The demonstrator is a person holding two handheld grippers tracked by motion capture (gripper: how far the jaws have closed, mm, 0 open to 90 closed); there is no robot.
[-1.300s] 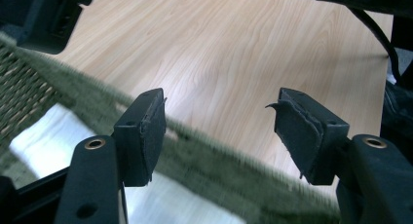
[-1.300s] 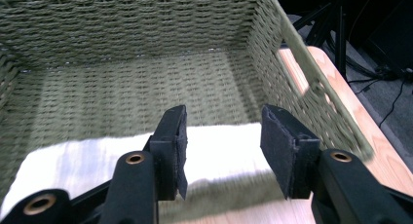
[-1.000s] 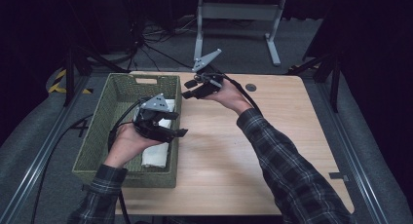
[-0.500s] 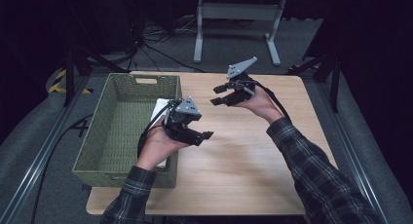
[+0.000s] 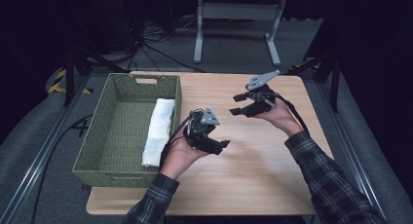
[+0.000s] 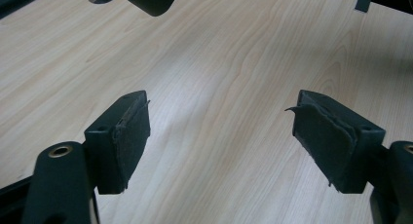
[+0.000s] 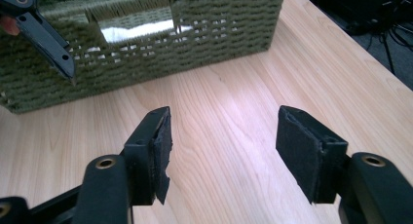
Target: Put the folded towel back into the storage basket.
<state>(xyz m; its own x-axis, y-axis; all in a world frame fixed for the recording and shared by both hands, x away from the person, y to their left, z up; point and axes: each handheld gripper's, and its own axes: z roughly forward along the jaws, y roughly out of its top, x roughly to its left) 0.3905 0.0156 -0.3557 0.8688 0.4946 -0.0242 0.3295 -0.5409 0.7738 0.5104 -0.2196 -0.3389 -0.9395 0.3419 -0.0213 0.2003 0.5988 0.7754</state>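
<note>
1. Holding nothing, my left gripper [image 5: 220,145] sits nearest to me, over the bare wooden table [image 5: 253,160], just right of the basket. Its jaws have just been opening, and only wood shows between its soft black pads [image 6: 131,136].
2. My right gripper [image 5: 237,104] is a bit farther off, over the middle of the table. Its jaws have just been opening too, and nothing sits between them.
3. A white cloth [image 5: 158,131] lies in the green woven basket [image 5: 122,87] at the table's left end. It is folded long and thin, and it rests along the basket's right wall.
4. In the right gripper view, the cloth [image 7: 136,31] peeks out white through the basket's handle hole.
</note>
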